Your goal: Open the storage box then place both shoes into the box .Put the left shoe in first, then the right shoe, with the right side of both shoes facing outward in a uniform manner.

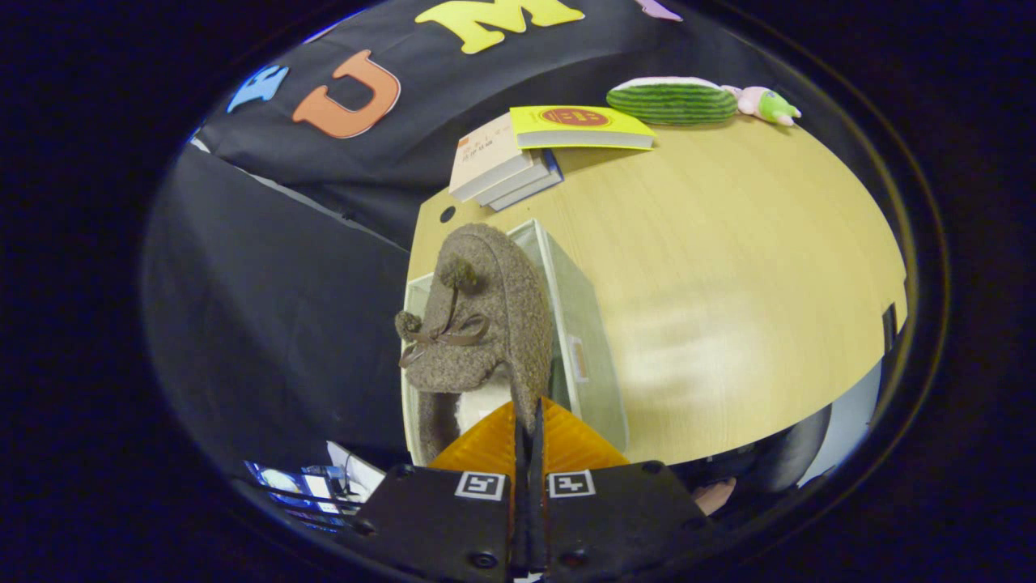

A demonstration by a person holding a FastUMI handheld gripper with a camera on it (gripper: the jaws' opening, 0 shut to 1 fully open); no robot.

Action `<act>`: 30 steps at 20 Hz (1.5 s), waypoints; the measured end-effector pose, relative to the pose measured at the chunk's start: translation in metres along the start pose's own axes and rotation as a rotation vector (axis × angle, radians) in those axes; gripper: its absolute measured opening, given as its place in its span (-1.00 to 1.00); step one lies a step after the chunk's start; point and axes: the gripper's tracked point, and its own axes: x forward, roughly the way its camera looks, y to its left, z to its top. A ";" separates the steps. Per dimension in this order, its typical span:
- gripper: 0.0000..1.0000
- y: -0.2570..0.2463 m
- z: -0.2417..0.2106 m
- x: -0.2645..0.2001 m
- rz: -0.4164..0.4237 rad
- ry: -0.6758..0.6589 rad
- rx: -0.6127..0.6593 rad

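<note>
We see the gripper [528,413] with fingers pressed together on the rim of a brown wool slipper [477,324], which hangs over the clear storage box [587,340] at the wooden table's [728,283] edge.

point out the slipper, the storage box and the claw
slipper [494,316]: gripper view, on its fuzzy brown upper, beside the bow.
storage box [587,324]: gripper view, on its pale side wall, right of the slipper.
claw [528,421]: gripper view, midway between its fingertips, pinched on the slipper's edge.
</note>
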 end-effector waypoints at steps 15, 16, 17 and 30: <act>0.63 -0.007 0.056 -0.025 0.002 -0.247 -0.132; 0.64 -0.008 0.067 -0.036 -0.015 -0.312 -0.170; 0.66 -0.010 0.082 -0.049 -0.032 -0.389 -0.210; 1.00 -0.096 0.106 -0.255 -0.098 -1.134 -0.494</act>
